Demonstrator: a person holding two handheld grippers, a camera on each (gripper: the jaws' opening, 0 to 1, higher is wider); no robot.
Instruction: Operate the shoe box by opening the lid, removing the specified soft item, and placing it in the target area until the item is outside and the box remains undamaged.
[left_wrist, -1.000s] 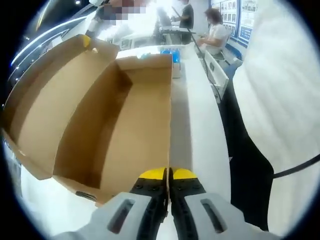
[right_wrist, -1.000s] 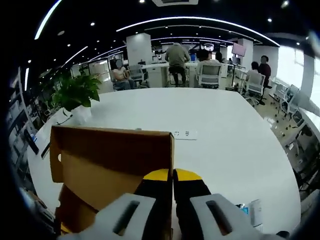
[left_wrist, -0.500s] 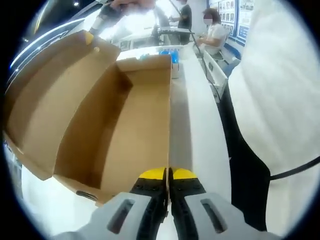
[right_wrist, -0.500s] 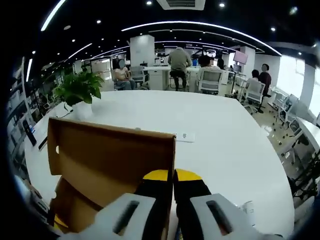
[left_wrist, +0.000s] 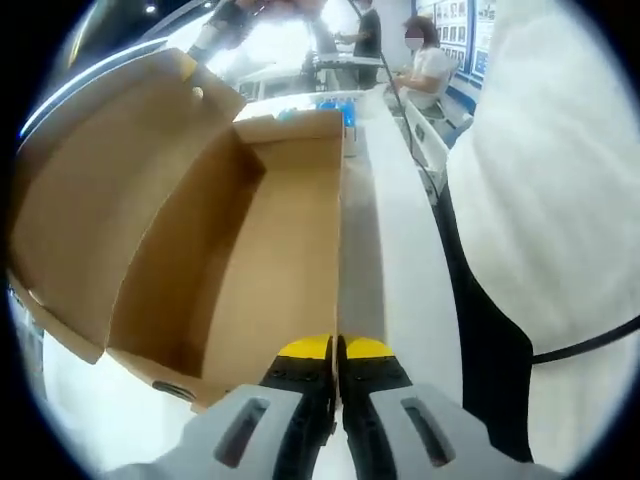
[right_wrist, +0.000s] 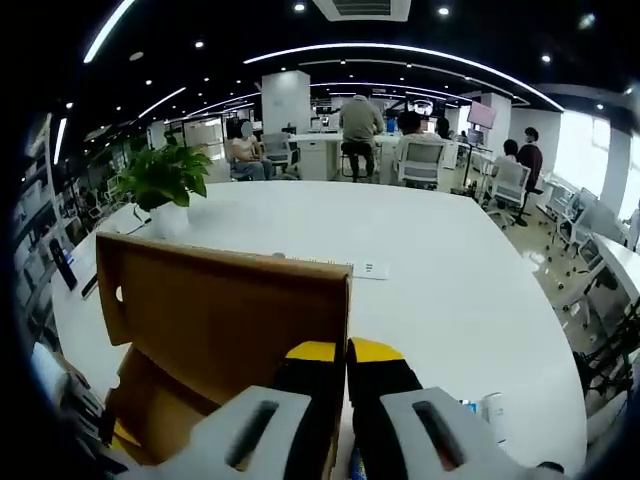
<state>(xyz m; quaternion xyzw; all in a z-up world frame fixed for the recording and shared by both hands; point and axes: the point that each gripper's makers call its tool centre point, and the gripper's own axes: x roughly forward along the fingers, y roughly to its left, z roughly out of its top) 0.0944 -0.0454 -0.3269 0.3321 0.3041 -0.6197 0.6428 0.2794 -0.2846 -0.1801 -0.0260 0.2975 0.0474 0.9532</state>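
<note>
Two brown cardboard flaps make our shoe box (left_wrist: 250, 270): its lid (left_wrist: 90, 210) leans open on the left, smooth inside. Our left gripper (left_wrist: 337, 348) is pinched closed beside the box, on the white table (left_wrist: 395, 260). Our right gripper (right_wrist: 346, 352) is closed on the lid's edge.

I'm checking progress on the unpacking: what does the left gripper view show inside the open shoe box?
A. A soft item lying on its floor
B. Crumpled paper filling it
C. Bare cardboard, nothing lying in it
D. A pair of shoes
C: the shoe box stands with its lid raised, and the visible floor and walls are bare brown cardboard.
</note>
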